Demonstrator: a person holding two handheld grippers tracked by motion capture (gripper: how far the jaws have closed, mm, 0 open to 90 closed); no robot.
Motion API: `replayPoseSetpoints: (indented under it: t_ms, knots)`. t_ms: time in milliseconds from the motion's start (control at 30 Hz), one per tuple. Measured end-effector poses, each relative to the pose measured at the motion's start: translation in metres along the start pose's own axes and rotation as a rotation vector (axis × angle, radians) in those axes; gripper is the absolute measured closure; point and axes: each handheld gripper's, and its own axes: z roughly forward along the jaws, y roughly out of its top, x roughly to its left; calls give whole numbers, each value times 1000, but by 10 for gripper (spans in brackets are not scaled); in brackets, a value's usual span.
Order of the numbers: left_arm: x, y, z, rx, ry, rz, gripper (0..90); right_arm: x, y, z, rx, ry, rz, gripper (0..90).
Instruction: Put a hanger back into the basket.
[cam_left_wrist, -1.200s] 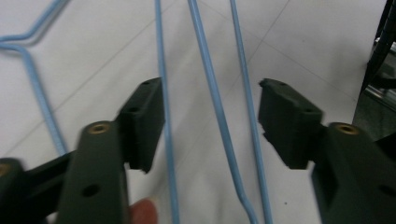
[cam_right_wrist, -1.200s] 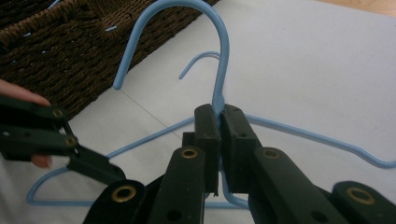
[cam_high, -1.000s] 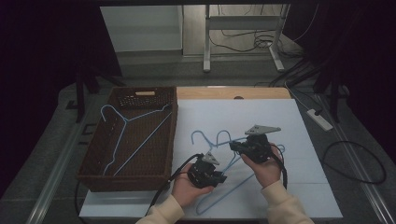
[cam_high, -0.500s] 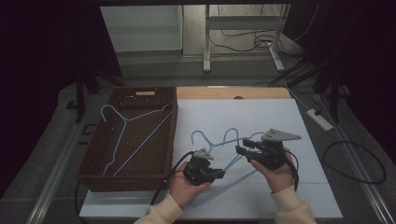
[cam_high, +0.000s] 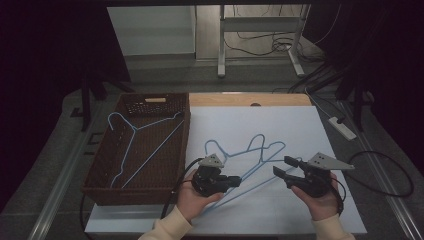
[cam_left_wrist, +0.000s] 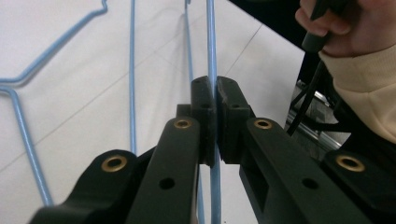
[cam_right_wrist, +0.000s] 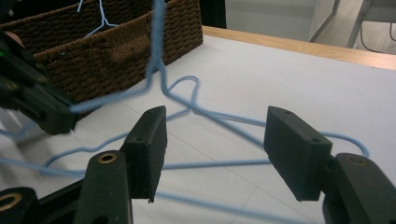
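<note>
**Now One Gripper Holds the Hanger**

Your left gripper (cam_high: 235, 181) pinches the blue hanger (cam_high: 250, 165) wire, low in the middle of the high view. Your right gripper (cam_high: 283, 170) has just been opening, jaws wide, nothing between them.

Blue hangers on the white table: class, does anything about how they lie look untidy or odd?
Yes. The hangers on the table overlap, their wires crossing as if tangled, unlike the hanger in the basket, which lies flat. The left gripper is shut on one wire; the right gripper, jaws just opened, holds nothing.
</note>
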Motion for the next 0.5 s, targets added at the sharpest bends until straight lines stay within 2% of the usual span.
replayPoseSetpoints:
  t_ms: [167, 300, 500]
  knots:
    - [-1, 2, -7, -19, -1, 3, 863, -5, -3, -6, -9, -23, 5, 403]
    - [-1, 5, -17, -52, 5, 7, 863, -10, -5, -10, -20, -36, 23, 404]
    - [-6, 10, -36, -103, 30, 22, 863, -15, -8, -14, -28, -48, 38, 407]
